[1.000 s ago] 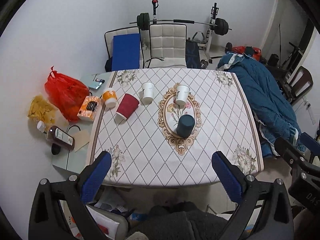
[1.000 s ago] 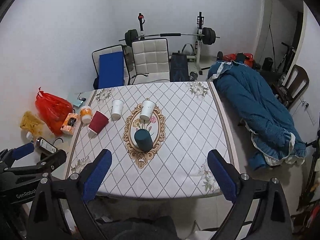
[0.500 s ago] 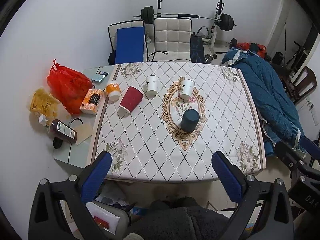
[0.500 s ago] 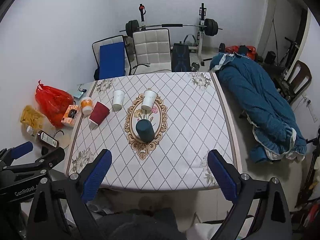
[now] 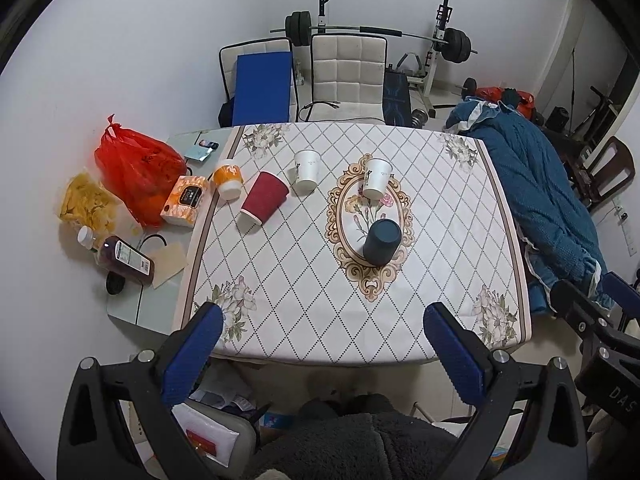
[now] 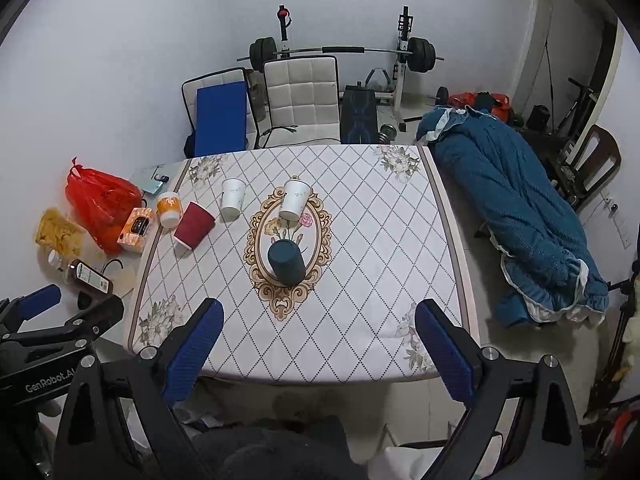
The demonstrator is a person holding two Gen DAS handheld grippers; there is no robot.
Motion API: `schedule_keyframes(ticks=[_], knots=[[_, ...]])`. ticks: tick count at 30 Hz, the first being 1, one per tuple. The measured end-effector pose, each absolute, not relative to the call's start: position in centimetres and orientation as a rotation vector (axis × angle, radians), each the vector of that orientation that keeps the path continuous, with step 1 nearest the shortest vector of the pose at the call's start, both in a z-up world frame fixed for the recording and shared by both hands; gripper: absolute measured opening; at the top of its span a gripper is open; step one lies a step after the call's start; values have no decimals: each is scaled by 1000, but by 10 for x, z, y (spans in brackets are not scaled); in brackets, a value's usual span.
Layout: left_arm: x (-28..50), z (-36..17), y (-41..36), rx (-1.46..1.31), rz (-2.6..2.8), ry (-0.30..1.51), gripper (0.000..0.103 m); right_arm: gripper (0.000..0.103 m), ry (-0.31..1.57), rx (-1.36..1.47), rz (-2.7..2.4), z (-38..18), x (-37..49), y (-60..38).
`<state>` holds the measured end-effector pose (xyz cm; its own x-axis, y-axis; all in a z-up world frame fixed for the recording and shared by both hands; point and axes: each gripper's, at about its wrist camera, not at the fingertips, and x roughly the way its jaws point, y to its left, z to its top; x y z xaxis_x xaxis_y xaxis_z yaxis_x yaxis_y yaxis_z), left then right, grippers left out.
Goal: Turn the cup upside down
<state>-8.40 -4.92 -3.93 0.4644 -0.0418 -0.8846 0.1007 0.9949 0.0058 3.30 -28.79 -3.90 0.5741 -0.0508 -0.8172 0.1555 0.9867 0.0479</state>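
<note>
I have both tools held high over the near edge of the table: my left gripper [image 5: 320, 344] and my right gripper [image 6: 318, 336] each stand spread wide, gripping nothing and touching nothing. The dark teal cup [image 5: 382, 241] sits well ahead on the floral tablecloth [image 5: 304, 272], inside its oval medallion, closed end up. Beyond it stand two white paper cups [image 5: 307, 171], one at the medallion's far end [image 5: 376, 178], with a red cup [image 5: 264, 198] and an orange cup [image 5: 228, 178] toward the left edge. A red bag [image 5: 136, 168] lies beside the table; a barbell rack [image 6: 340, 50] and a blue quilt [image 6: 516, 216] fill the room. Against half a second ago, the table looks slightly nearer in both views; the cups have not shifted.
</note>
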Motion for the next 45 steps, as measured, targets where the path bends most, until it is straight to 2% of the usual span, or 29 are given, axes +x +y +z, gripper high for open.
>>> schedule_keyframes(ticks=[45], knots=[[-90, -32, -48, 56, -65, 1083, 103, 99, 966, 101, -91, -37, 32, -287]])
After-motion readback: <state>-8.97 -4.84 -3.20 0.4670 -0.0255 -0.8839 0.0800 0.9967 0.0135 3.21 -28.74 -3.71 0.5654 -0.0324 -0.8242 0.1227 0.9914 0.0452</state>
